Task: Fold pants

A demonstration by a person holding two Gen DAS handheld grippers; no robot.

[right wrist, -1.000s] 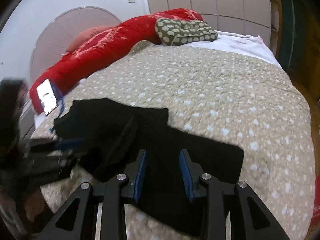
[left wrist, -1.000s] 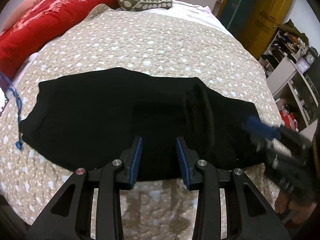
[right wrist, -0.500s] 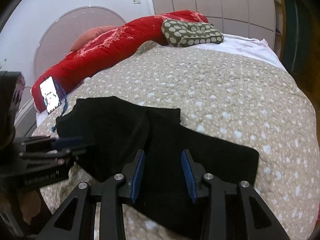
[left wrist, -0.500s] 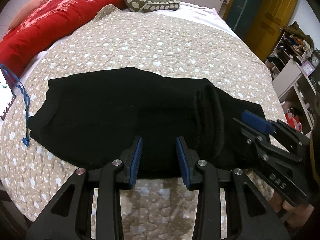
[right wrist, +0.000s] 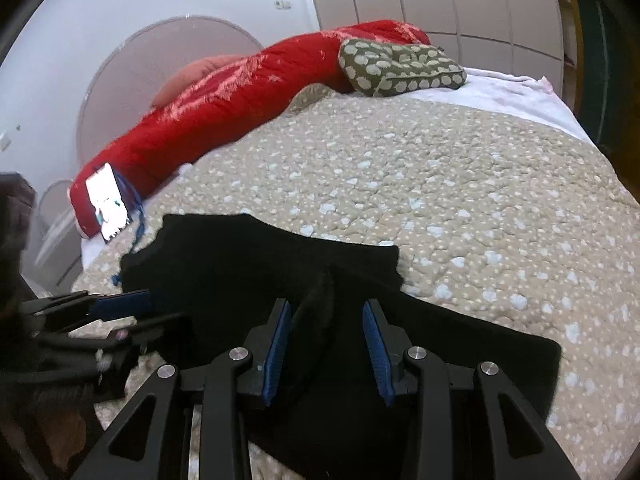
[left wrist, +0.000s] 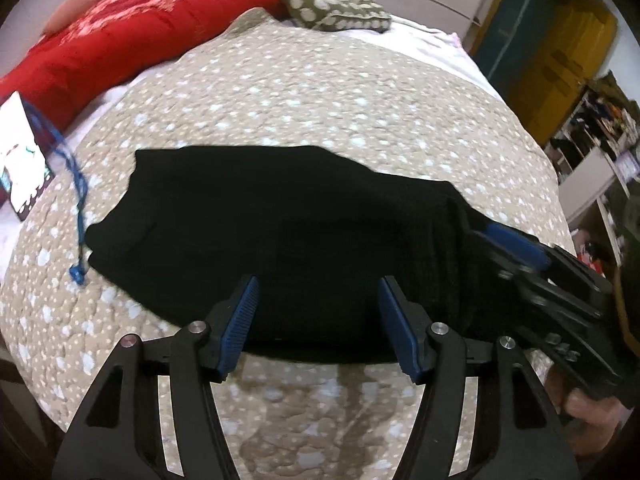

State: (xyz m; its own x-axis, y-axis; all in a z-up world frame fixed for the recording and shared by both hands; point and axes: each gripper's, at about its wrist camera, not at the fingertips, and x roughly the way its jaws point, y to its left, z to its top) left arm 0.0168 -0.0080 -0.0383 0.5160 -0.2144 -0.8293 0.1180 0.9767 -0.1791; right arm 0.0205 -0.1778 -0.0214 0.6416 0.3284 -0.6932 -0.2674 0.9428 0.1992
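Here, black pants lie flat — left claw opening.

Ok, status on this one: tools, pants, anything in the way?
Left tool opening, nothing gripped. Right tool open over a ridge in the black pants. Pants lie on the quilt. Phone off to the side.

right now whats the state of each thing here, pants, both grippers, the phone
black pants: lying flat on the bedspread, held by neither gripper
left gripper: jaws opening, nothing pinched between them
right gripper: open, over a raised fold of the pants
phone: screen lit, leaning on the red quilt
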